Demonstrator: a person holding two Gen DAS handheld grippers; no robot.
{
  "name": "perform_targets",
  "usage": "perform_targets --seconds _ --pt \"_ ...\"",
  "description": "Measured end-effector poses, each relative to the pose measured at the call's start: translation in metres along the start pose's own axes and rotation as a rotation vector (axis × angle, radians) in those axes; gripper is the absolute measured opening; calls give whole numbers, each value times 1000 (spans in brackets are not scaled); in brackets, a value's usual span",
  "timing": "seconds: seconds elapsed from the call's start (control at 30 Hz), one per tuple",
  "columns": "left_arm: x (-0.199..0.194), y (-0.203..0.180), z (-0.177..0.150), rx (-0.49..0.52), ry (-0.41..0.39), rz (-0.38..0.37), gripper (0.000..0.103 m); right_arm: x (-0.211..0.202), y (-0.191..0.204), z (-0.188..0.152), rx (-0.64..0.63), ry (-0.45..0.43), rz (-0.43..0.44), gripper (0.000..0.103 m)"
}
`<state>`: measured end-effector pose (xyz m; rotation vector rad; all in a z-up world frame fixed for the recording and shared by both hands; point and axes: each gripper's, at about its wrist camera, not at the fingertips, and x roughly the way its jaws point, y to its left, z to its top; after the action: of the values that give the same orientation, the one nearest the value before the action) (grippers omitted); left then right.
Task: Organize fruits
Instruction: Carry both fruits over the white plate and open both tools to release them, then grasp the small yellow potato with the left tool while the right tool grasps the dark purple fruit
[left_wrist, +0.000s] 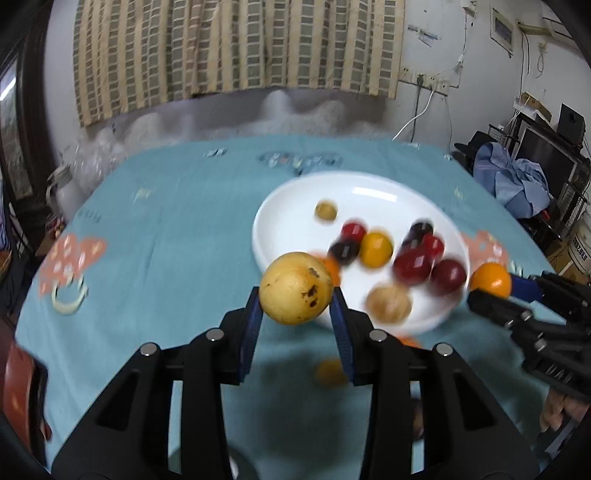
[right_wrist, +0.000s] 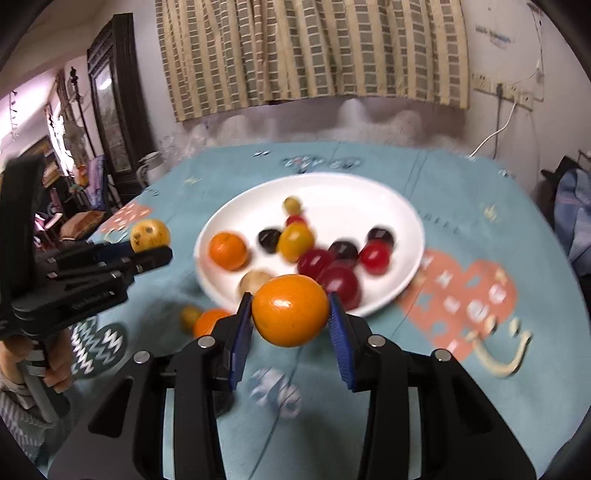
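My left gripper (left_wrist: 295, 295) is shut on a yellow spotted fruit (left_wrist: 295, 286) and holds it above the near left rim of the white plate (left_wrist: 280, 206). My right gripper (right_wrist: 290, 312) is shut on an orange (right_wrist: 290, 310) above the plate's near rim (right_wrist: 399, 206). The plate holds several red, dark, yellow and tan fruits (right_wrist: 317, 262) and one orange (right_wrist: 228, 250). Each gripper shows in the other view: the right one with its orange (left_wrist: 491, 281), the left one with its yellow fruit (right_wrist: 149, 235).
The plate sits on a round table with a teal patterned cloth (left_wrist: 166, 221). An orange (right_wrist: 208, 320) and a small yellow fruit (right_wrist: 190, 315) lie on the cloth before the plate. A curtain and a wall stand behind; clutter lies at both sides.
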<state>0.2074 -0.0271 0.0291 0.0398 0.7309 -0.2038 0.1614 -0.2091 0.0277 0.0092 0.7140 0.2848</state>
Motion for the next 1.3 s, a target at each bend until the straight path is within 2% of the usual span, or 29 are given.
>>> perform_targets --seconds 0.17,0.2,0.23,0.27,0.4,0.5,0.57,0.8,0.97,1.3 --pt "44 -13 32 -13 48 -12 39 36 -16 33 26 -10 -60 41" --pt "55 -14 35 -17 60 -1 41 45 -18 37 27 3 -61 45" --pt "61 -15 36 -22 64 15 54 55 -20 40 30 23 -85 61" --pt "66 -14 35 -29 63 26 61 58 -21 41 31 26 -105 65" --pt "62 -9 31 -47 50 15 61 45 -22 36 18 -25 -92 65" --pt "40 -2 20 -38 21 34 62 23 -19 25 24 -36 -57 65" --pt "27 2 11 -44 12 35 65 7 -12 15 22 -40 -34 65" --pt "-7 22 -51 -34 31 48 67 -35 17 -43 34 5 73 66" --pt "-10 29 -69 -44 42 54 67 -35 31 -70 20 35 102 66" --pt "-1 11 -77 41 67 34 70 -18 44 -79 -23 103 135 66"
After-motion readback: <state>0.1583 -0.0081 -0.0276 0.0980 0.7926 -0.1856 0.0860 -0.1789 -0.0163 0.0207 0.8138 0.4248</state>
